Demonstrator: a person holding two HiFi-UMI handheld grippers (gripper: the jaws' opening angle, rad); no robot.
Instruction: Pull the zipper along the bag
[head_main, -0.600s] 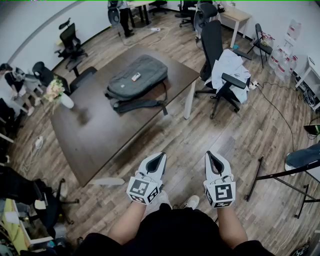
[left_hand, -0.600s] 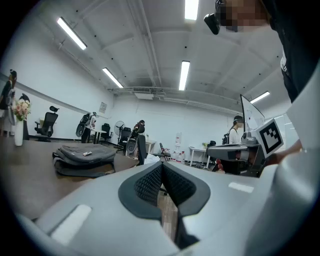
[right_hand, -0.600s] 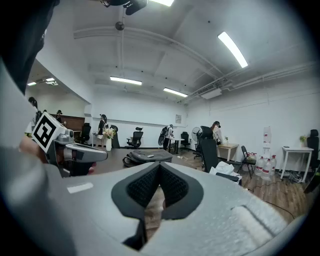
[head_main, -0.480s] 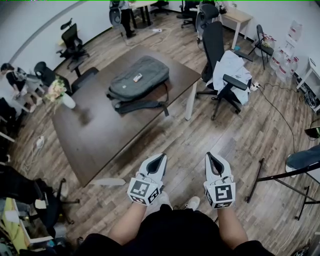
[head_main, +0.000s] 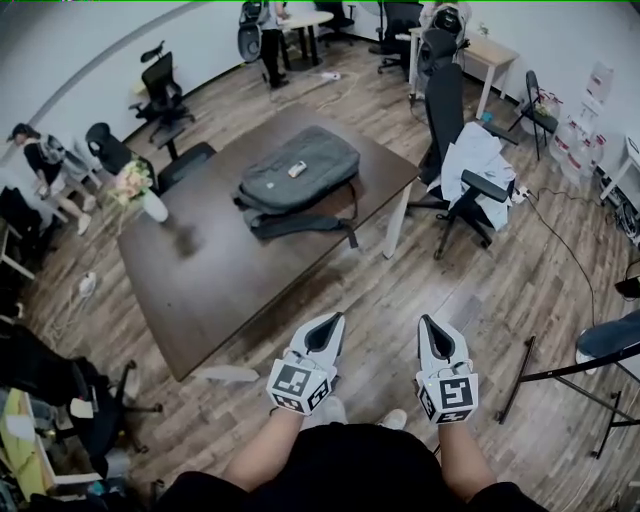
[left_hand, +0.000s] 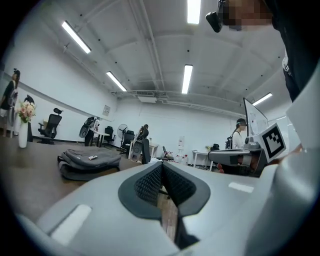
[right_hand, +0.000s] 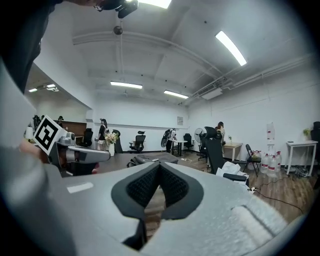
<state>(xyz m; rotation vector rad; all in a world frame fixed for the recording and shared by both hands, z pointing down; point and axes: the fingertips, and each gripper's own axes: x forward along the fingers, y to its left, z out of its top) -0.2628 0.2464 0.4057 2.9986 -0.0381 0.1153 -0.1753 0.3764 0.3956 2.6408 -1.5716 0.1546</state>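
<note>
The bag (head_main: 285, 185) lies on the far half of the dark desk (head_main: 215, 280), well apart from both tools, which hover side by side over the wood floor (head_main: 400, 290) close to the person's body. The left tool (head_main: 333, 320) has its jaws pressed together with nothing between them, and the right tool (head_main: 427, 322) is likewise closed and empty; both point roughly level toward the desk. The zipper is too small to pick out from here, so the pull is not yet begun. Several things could go wrong. The jaws must part before they reach the slider, or they will only nudge it. The bag looks soft and sits loose, so a pull by one tool alone, with nothing bracing the fabric, would likely drag the whole bag across the desk. A small white object (head_main: 297, 169) resting on top could slide off in that case. The dark strap (head_main: 312, 222) trailing toward the desk edge could snag a tool.
</note>
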